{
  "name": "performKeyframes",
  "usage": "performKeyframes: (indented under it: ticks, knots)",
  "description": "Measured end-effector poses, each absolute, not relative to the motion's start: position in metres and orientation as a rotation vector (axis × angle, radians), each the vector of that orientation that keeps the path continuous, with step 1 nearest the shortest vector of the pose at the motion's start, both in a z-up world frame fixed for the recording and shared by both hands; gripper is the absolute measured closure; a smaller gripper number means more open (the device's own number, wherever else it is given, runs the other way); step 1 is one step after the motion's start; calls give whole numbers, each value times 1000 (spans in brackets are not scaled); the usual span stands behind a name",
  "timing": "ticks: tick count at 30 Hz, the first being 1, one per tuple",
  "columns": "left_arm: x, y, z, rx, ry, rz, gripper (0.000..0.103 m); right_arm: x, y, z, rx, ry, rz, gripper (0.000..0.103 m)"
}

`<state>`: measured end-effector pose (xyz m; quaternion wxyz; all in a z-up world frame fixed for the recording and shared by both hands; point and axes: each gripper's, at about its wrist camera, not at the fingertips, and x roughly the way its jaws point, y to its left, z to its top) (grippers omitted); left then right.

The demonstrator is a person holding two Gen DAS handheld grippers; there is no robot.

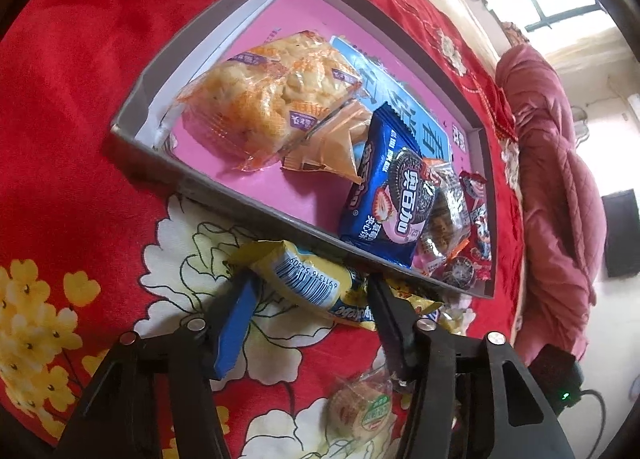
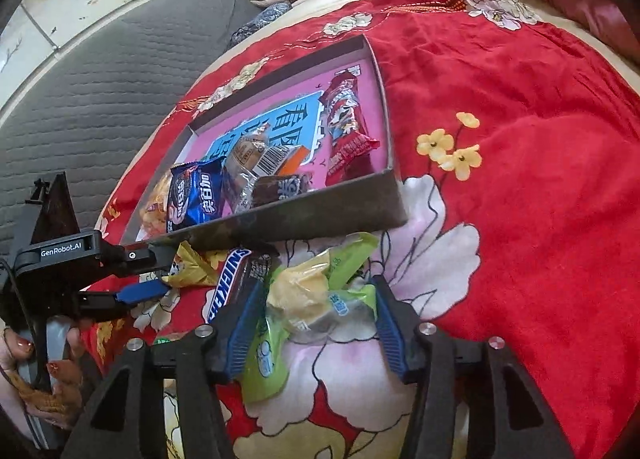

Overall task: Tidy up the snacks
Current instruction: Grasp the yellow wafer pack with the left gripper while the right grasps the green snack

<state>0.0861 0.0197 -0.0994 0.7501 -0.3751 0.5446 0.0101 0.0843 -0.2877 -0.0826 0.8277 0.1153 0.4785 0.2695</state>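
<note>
Left gripper (image 1: pixel 310 299) is positioned around the yellow snack pack (image 1: pixel 304 283), fingers either side, apparently clamped on it though contact is not clearly shown; the pack lies on the red floral bedspread (image 1: pixel 72 107) just outside the cardboard tray (image 1: pixel 132 115). Right gripper (image 2: pixel 316 319) is placed around the green-wrapped pastry (image 2: pixel 316 291), fingers spread, not visibly squeezing. A Snickers bar (image 2: pixel 224 287) is seen touching that pastry, and a round cake (image 1: pixel 360 403) is left on the bedspread. Tray is already loaded with an Oreo pack (image 1: pixel 384 195) and rice crackers (image 1: pixel 264 99). Risks judged: Snickers dragged along on closing; slippery wrappers slipped from; yellow pack snagged on the tray wall if lifted low; soft pastry crushed.
</note>
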Motion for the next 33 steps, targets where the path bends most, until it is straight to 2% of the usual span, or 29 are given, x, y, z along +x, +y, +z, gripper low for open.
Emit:
performKeyframes:
  ticks: [4,6,8,9,10,13,16,22,33]
  knots:
    - [87,17,-100,-822,1187,30,38,83,-278,-82,210,996,579,32]
    - [88,11,-99,-786,1188,36,37,82,-274,-81,179,991,577,32]
    - [91,7,-98,-757,1194,42,37,81,-272,-80,153,990,574,35]
    - [91,6,-98,-751,1196,48,38,81,-272,-80,140,990,569,42]
    - [92,7,-97,-744,1197,54,47,81,-272,-79,123,988,560,49]
    - [93,9,-96,-717,1201,56,58,80,-277,-77,131,988,563,55]
    - [94,8,-93,-705,1203,34,64,78,-279,-75,133,985,567,59]
    - [88,9,-82,-690,1181,-9,68,74,-289,-64,155,960,545,62]
    - [78,7,-38,-569,1060,-78,69,66,-310,-32,236,826,517,62]
